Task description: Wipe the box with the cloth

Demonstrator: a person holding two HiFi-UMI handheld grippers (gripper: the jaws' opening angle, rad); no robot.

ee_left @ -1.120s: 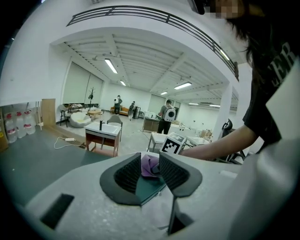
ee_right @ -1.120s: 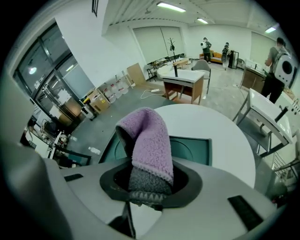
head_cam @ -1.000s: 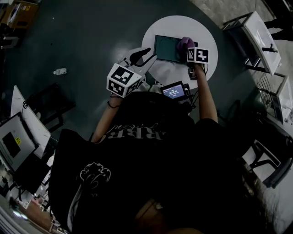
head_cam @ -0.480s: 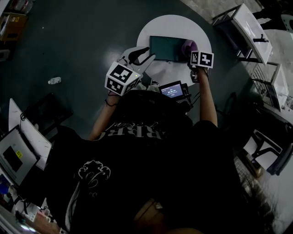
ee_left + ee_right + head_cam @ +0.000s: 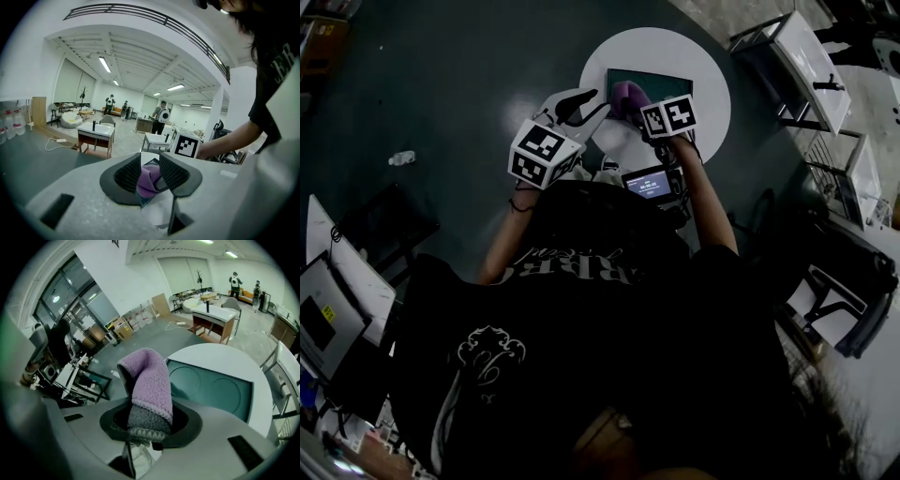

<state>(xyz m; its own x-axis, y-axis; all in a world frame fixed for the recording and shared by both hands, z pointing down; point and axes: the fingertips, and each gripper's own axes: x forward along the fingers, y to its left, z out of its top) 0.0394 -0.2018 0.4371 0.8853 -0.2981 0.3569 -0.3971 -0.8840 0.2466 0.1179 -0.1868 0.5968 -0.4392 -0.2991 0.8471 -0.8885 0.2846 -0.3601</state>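
Right gripper [image 5: 145,422]: jaws clamped on the cloth [image 5: 149,386], which is purple fleece on one face and grey on the other. It is pinched at its lower end, and the free part stands up out of the jaws and folds over at the top. Box [image 5: 212,389]: flat, teal, with two round shallow impressions in its top face. It lies on the round white table [image 5: 220,356], roughly central. In the head view the cloth sits at the box's near-left corner, with the right gripper's marker cube [image 5: 668,116] just behind it on the person's side. In the right gripper view the cloth rises just left of the box's left edge. No view settles whether the cloth is pressed onto the box surface. Left gripper [image 5: 150,162]: jaws apart, nothing between the ribbed pads [image 5: 127,173]. The purple cloth and a corner of the box show through the gap, farther off. In the head view the left gripper hangs at the table's left rim, near the box but not touching it, with its jaws pointing toward the cloth. A small lit screen device [image 5: 647,183] sits at the person's chest, just below the table edge. The floor [image 5: 459,75] around the table is dark grey. Several people [image 5: 161,115] stand far back in the room among desks.
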